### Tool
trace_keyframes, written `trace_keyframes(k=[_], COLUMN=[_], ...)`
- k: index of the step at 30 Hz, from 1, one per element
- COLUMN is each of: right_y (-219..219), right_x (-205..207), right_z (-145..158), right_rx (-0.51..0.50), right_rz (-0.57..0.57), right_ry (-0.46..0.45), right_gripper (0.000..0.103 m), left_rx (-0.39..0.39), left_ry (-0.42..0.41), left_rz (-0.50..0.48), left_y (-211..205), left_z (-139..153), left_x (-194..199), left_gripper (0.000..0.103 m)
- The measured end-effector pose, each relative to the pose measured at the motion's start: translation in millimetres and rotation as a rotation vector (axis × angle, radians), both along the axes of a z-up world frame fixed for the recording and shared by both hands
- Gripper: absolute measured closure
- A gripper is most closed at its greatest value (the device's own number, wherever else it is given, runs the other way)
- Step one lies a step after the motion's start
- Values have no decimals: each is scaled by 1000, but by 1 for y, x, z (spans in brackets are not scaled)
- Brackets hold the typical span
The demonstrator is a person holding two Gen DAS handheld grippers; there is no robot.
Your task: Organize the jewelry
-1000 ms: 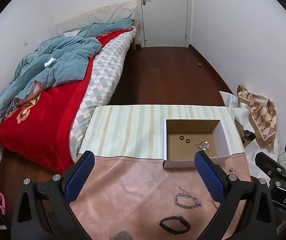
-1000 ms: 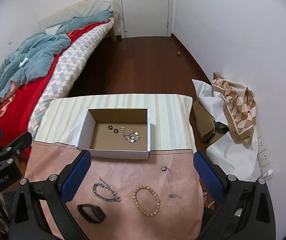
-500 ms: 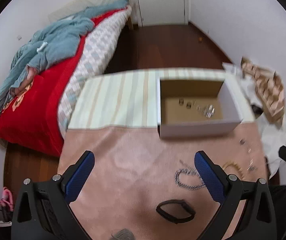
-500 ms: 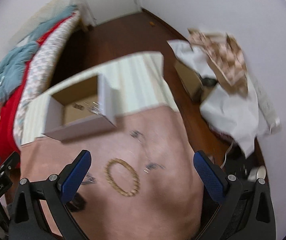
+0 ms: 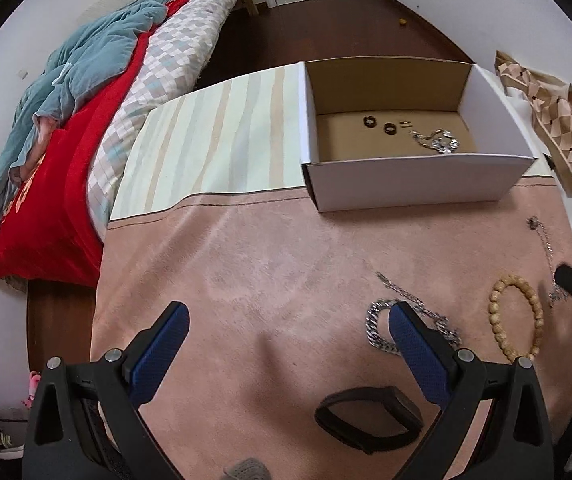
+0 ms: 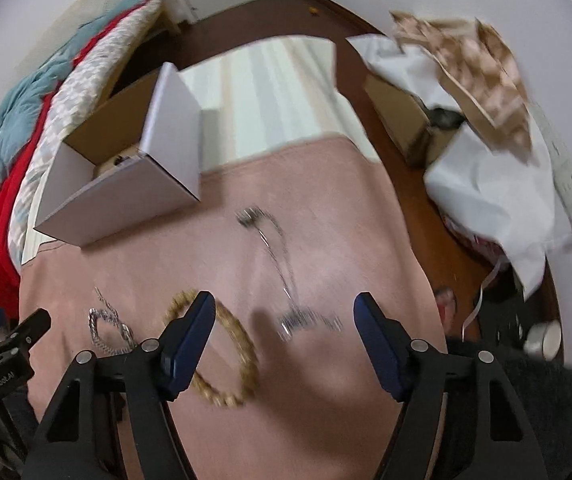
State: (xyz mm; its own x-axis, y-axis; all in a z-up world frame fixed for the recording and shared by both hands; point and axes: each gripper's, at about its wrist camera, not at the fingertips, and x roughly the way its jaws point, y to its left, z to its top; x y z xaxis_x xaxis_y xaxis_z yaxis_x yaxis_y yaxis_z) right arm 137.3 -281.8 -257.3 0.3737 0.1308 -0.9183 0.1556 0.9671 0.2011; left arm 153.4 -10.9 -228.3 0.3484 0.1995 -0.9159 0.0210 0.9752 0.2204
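Note:
An open white cardboard box [image 5: 414, 184] stands on the pink cloth and holds two dark rings [image 5: 370, 121] and a silver chain [image 5: 438, 142]. On the cloth lie a silver chain bracelet [image 5: 380, 330], a wooden bead bracelet [image 5: 520, 318], a thin silver necklace [image 5: 546, 244] and a black band [image 5: 366, 418]. My left gripper [image 5: 286, 316] is open and empty, low over the cloth, its right finger over the chain bracelet. My right gripper [image 6: 283, 306] is open and empty, low over the thin necklace [image 6: 281, 272], with the bead bracelet [image 6: 225, 356] under its left finger. The box [image 6: 125, 188] is to its upper left.
A striped cloth [image 5: 213, 144] covers the table's far half. A bed with a red cover [image 5: 57, 160] and blue blanket stands to the left. White paper and a patterned scarf [image 6: 478, 64] lie on the floor at the right. The table's right edge [image 6: 414, 224] is close.
Both grippers have dropped and moved forward toward the cloth. The right gripper swung right and now sits over the thin necklace. The left one came down beside the chain bracelet.

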Motion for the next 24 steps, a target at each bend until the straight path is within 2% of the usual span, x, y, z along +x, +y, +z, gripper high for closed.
trace_keyframes(k=[2, 8, 9, 10, 11, 14, 21, 24], right_y=[10, 28, 32, 33, 32, 26, 6, -2], right_x=[17, 49, 51, 51, 51, 46, 18, 9], right_z=[-2, -19, -20, -19, -20, -17, 14, 25], right_rx=[-29, -98, -121, -144, -130, -87, -7, 11], right_rz=[38, 113, 129, 124, 119, 102, 41, 17], right_ry=[-21, -20, -28, -36, -31, -34, -84, -103], right_gripper=[31, 49, 62, 80, 92, 91, 91, 91], left_rx=[2, 10, 6, 0, -2, -31, -104, -129], left_ry=[12, 40, 46, 56, 62, 87, 139, 144], left_rz=[10, 12, 11, 9, 7, -2, -67, -142], left_y=[2, 3, 2, 2, 2, 0, -15, -30], left_z=[-3, -12, -14, -16, -17, -21, -28, -25], left_x=[5, 14, 15, 15, 16, 15, 10, 6], left_gripper=[1, 1, 1, 1, 1, 1, 2, 2])
